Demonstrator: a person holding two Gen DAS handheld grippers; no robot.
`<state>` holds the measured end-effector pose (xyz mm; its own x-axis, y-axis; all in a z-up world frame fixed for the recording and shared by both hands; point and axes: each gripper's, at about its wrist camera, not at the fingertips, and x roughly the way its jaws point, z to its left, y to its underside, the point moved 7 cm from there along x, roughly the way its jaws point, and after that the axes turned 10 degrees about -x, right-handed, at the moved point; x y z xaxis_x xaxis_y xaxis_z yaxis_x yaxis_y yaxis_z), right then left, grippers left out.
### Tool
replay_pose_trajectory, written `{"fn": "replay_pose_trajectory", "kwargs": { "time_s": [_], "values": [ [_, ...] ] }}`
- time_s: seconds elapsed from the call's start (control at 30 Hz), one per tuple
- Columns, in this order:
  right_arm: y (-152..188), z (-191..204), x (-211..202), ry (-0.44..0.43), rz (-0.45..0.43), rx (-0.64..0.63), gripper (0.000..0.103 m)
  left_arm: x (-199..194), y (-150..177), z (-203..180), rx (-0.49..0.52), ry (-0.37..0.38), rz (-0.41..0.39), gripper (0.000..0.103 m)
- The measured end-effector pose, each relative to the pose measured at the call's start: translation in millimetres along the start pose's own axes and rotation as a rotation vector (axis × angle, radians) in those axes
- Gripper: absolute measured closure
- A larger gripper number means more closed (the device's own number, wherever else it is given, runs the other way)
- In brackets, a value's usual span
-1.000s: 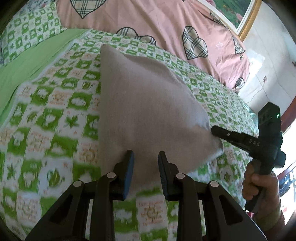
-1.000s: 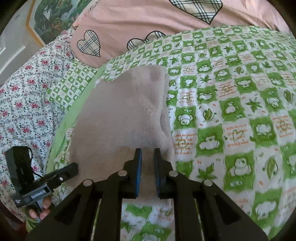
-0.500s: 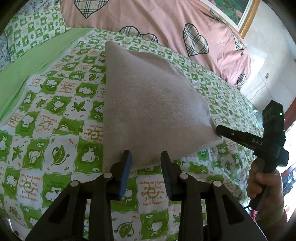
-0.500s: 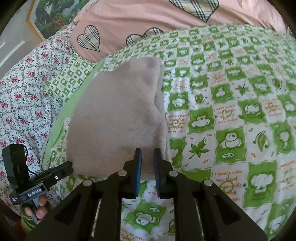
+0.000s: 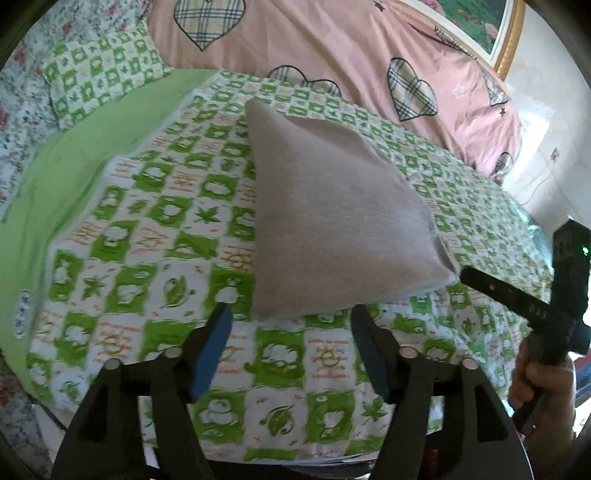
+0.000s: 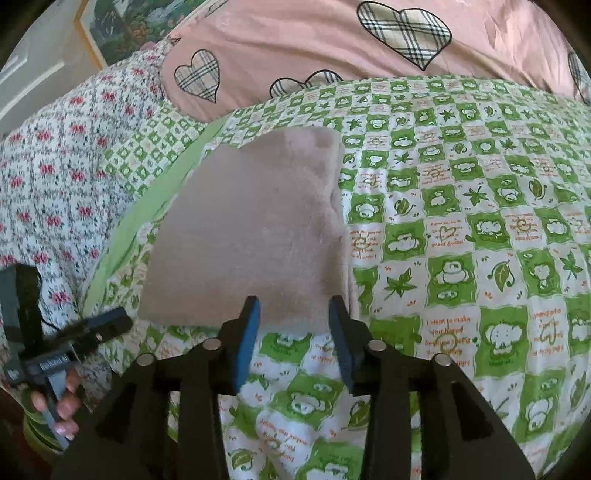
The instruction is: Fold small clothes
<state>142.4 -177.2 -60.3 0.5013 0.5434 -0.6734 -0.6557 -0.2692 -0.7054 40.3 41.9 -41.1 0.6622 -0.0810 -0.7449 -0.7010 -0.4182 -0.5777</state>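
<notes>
A folded beige-grey cloth [image 5: 332,221] lies flat on the green-and-white patterned bedsheet [image 5: 155,258]; it also shows in the right wrist view [image 6: 251,236]. My left gripper [image 5: 290,317] is open and empty, just short of the cloth's near edge. My right gripper [image 6: 293,308] is open and empty, with its fingertips at the cloth's near right corner. In the left wrist view the right gripper [image 5: 469,275] sits by the cloth's right corner. In the right wrist view the left gripper [image 6: 110,321] sits off the cloth's left corner.
A pink quilt with plaid hearts [image 5: 332,48] lies across the head of the bed. A floral cover [image 6: 55,177] and a green checked pillow [image 5: 96,74] lie at the left. A framed picture [image 5: 491,26] hangs on the wall.
Both grippers have opened and let go of the cloth's near edge, then drawn back from it. The cloth now lies flat on the sheet.
</notes>
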Motion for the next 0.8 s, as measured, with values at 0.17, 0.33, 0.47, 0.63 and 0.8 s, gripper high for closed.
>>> {"fn": "replay_pose_trajectory", "kwargs": {
  "time_s": [0.17, 0.33, 0.47, 0.63, 0.8],
  "values": [
    [13.9, 10.1, -5.5, 0.018, 0.006, -0.046, 0.041, -6.0, 2.4, 5.2, 0.026, -0.07, -0.017, 0.023],
    [16.1, 16.4, -17.0, 0.028, -0.024, -0.083, 0.029, -3.0, 11.5, 5.2, 0.076, -0.134, 0.01, 0.022],
    [11.5, 18.6, -27.1, 0.029, -0.057, -0.095, 0.024, -5.3, 17.8, 5.5, 0.103, -0.175, 0.019, 0.021],
    [9.2, 22.5, -30.7, 0.02, -0.064, -0.102, 0.017, -12.2, 18.5, 8.4, 0.107, -0.193, 0.009, 0.019],
    [12.4, 26.1, -26.1, 0.019, -0.044, -0.112, 0.016, -13.3, 14.1, 9.2, 0.088, -0.211, -0.002, 0.017]
  ]
}}
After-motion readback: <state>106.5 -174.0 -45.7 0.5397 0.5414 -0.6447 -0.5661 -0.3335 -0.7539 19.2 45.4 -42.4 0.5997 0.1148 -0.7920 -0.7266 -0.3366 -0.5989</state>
